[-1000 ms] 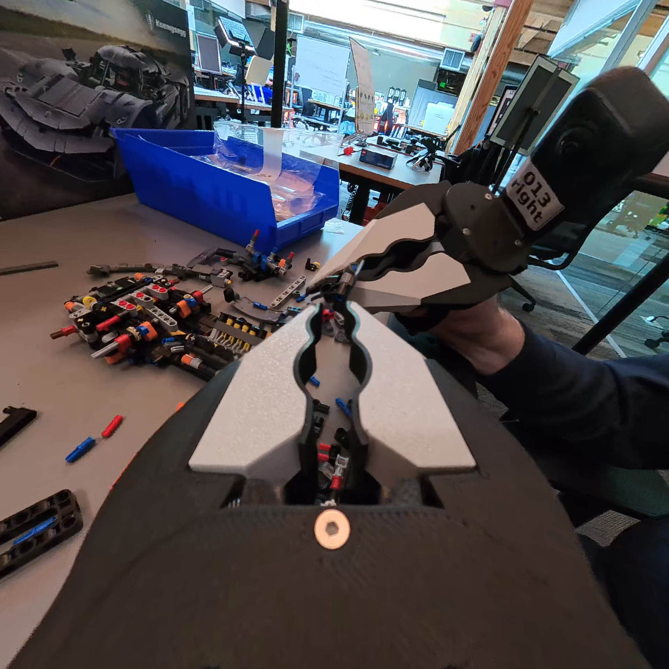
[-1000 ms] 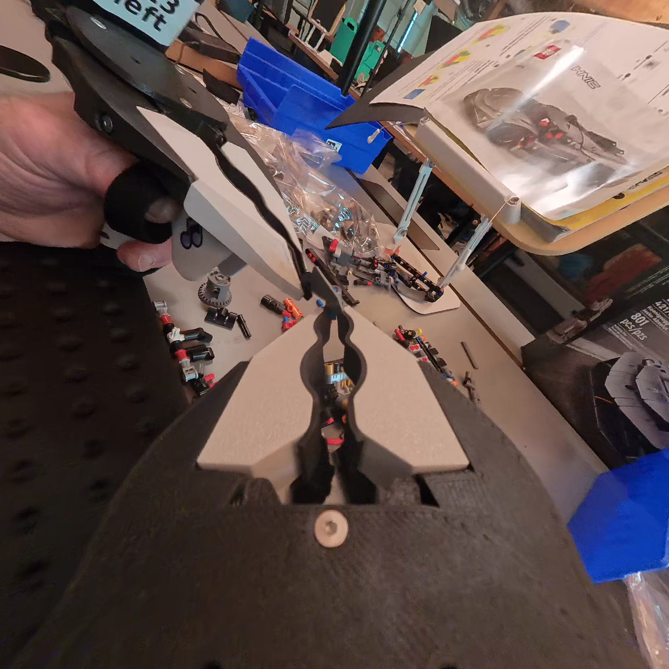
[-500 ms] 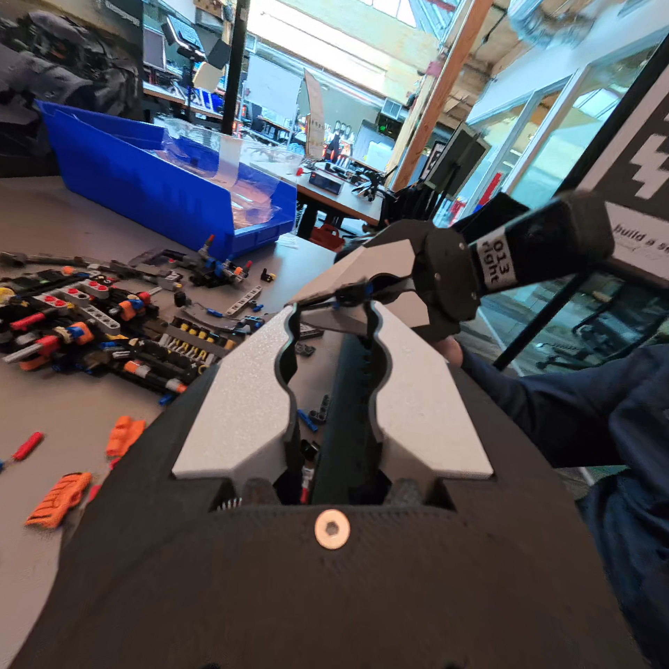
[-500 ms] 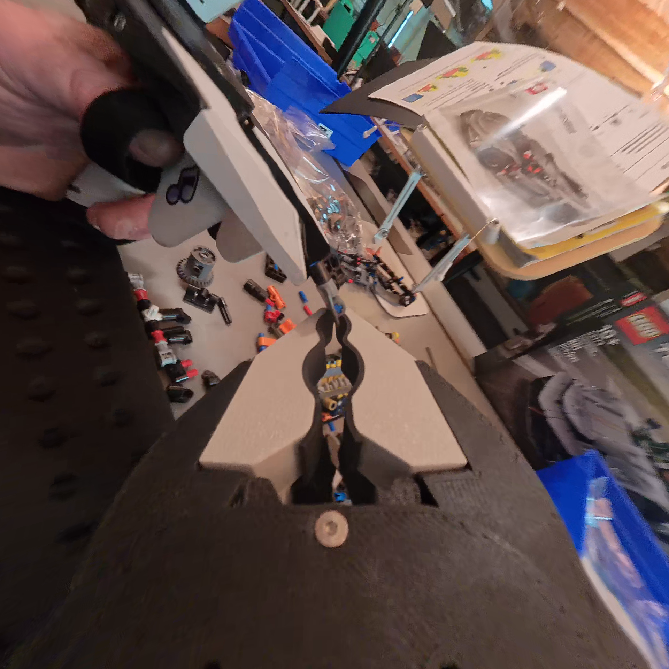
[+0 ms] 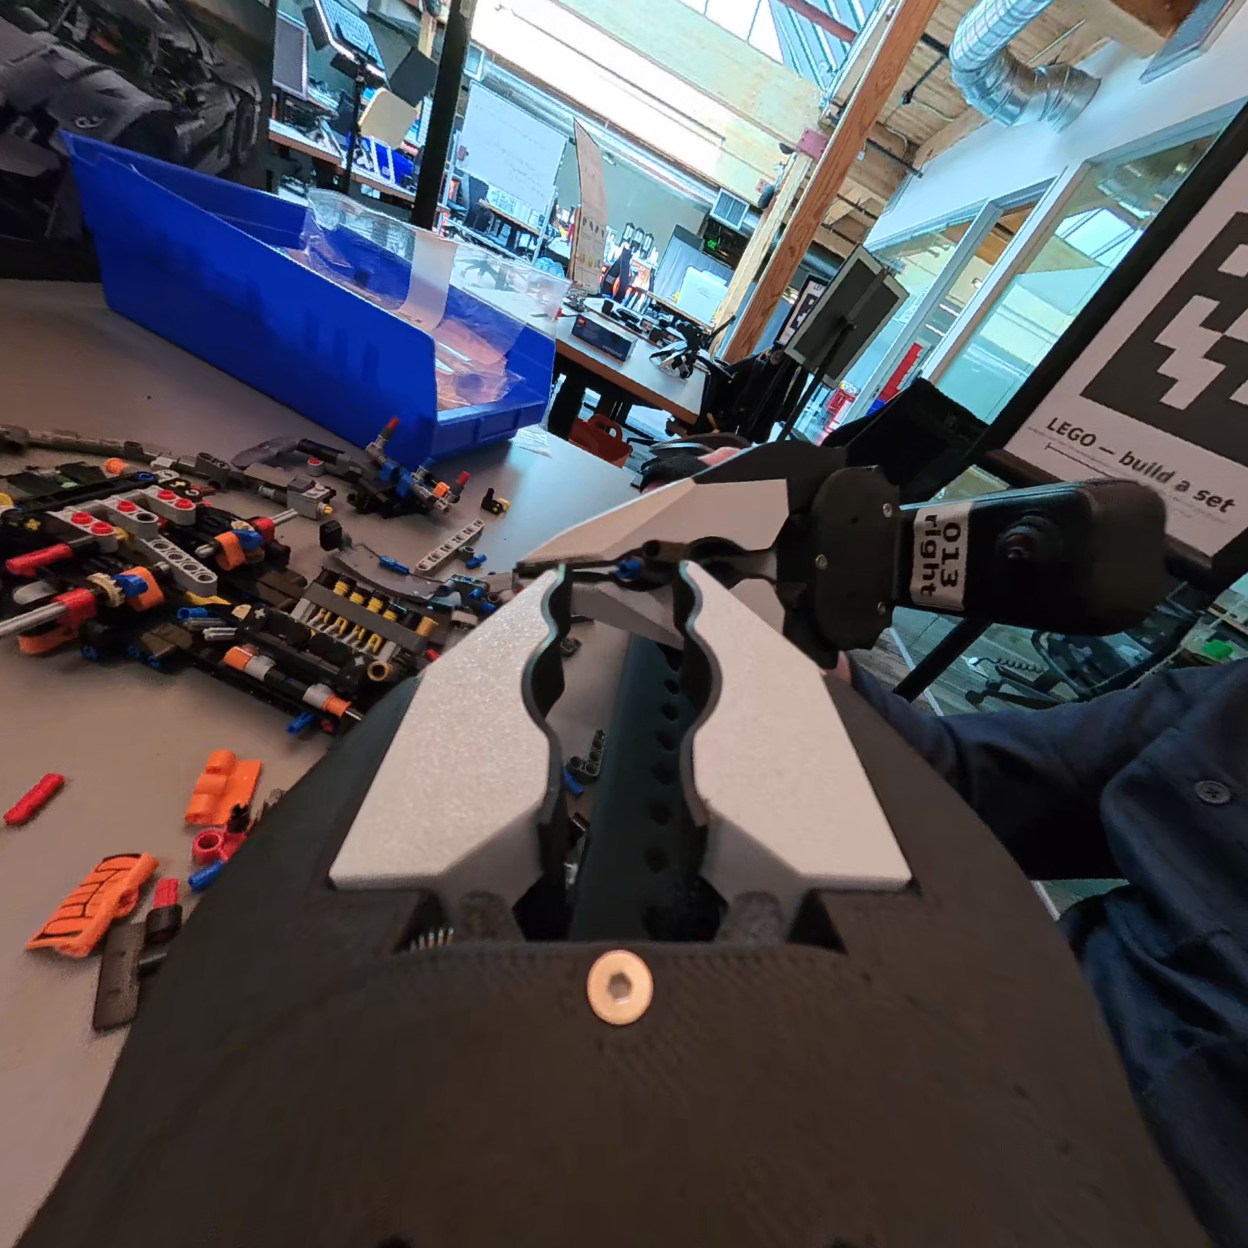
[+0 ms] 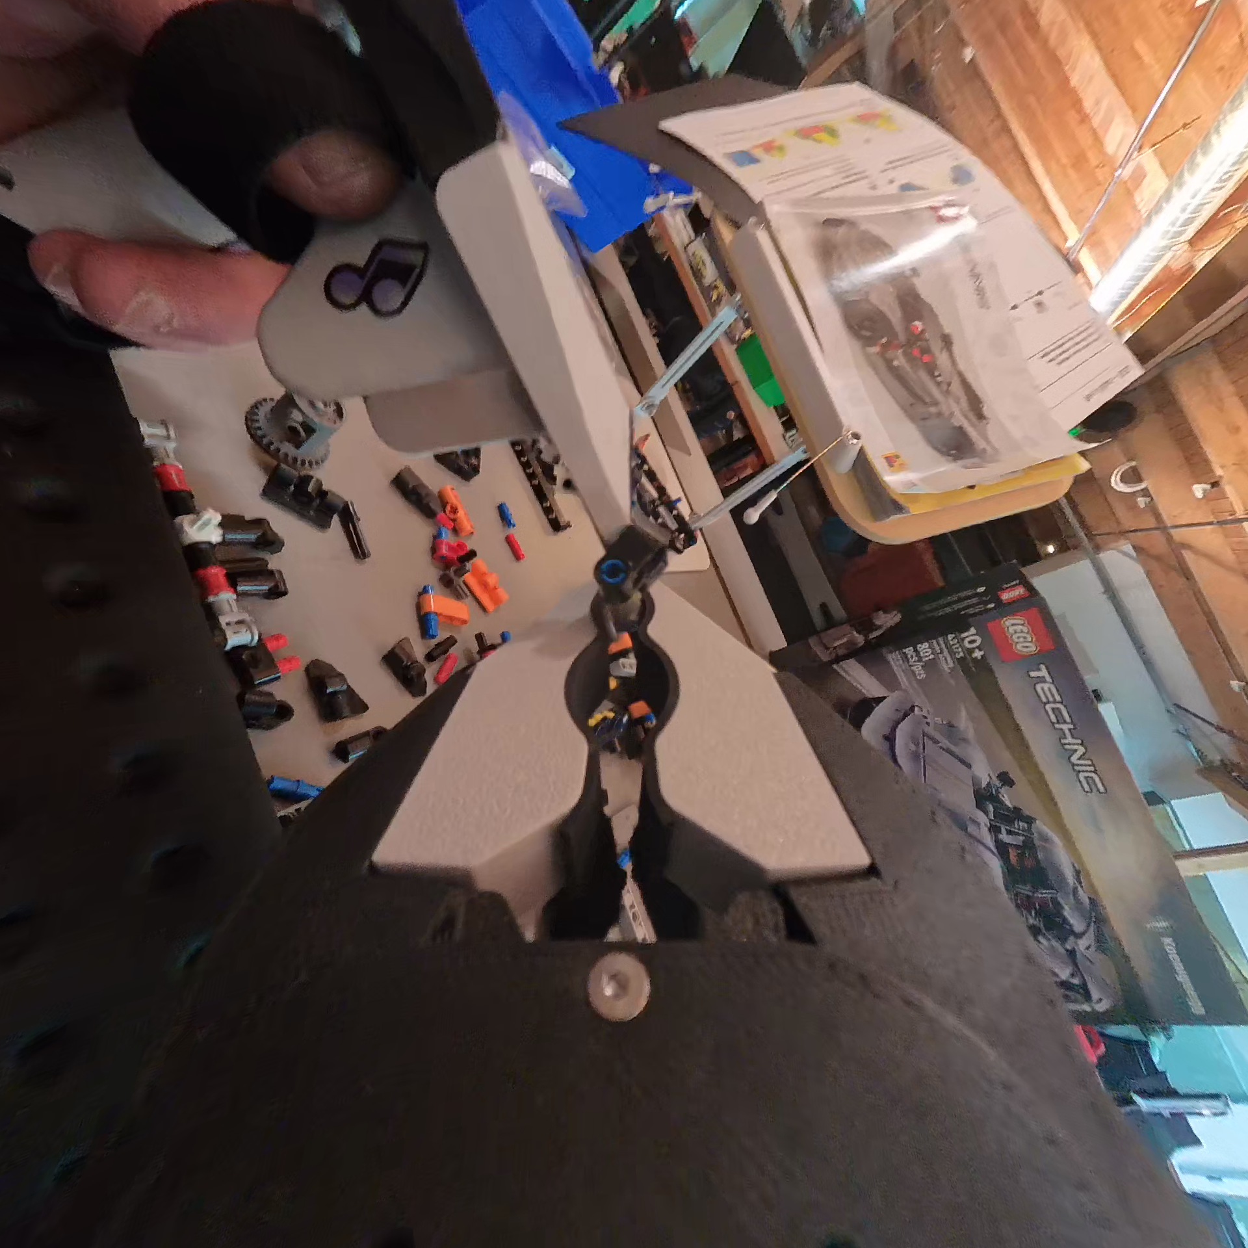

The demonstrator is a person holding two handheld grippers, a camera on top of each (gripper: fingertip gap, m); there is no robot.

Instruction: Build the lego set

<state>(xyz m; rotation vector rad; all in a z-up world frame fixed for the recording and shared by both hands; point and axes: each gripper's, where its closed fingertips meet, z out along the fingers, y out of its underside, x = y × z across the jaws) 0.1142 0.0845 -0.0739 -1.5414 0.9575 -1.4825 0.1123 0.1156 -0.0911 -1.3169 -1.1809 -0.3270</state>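
Observation:
My right gripper (image 6: 620,603) is shut on a small black Lego piece with a blue pin (image 6: 625,562), which sticks out past its tips. In the left wrist view the right gripper (image 5: 540,566) reaches in from the right, and the same piece (image 5: 635,560) sits between my left gripper's tips. My left gripper (image 5: 621,574) is open and empty, its jaws spread on either side of the piece without gripping it. One of its grey fingers (image 6: 533,338) shows at the top of the right wrist view. A partly built black Lego assembly (image 5: 202,594) lies on the grey table.
A blue bin (image 5: 270,317) holding clear bags stands behind the assembly. Loose orange parts (image 5: 223,787) and small pins (image 6: 459,581) lie scattered, with a gear (image 6: 294,429) near them. An instruction booklet (image 6: 912,304) rests on a stand above the Lego box (image 6: 1013,776). A black perforated mat (image 6: 101,675) lies beneath. Less than 4 cm separates the two grippers' tips. The gear (image 6: 294,429) is about equally far from each gripper, around 15 cm.
My left gripper has opened wide and let go of the small piece. The right gripper keeps hold of it and has rolled, so both views have turned.

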